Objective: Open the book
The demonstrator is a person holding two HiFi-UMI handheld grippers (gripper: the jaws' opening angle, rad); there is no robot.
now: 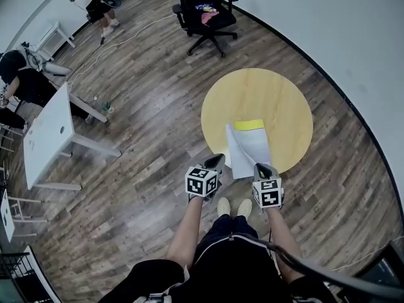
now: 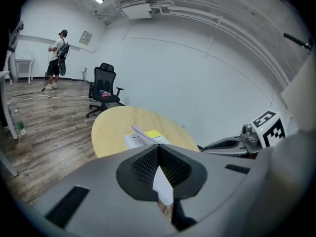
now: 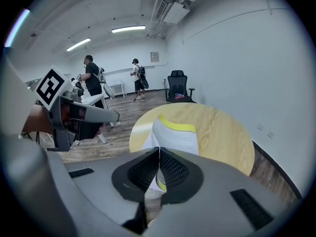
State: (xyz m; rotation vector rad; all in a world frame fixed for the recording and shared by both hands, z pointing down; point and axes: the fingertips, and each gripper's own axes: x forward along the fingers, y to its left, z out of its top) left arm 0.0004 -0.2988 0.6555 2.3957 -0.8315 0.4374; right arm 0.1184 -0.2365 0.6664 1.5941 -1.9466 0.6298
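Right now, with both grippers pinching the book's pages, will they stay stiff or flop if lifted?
Likely floppy: the pages curve between the left gripper and right gripper. Probably light and thin, so the book may drag across the smooth table.

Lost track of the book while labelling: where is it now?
Head view: the book lies at the near edge of the round table, its pages pinched by the left tool and right tool.
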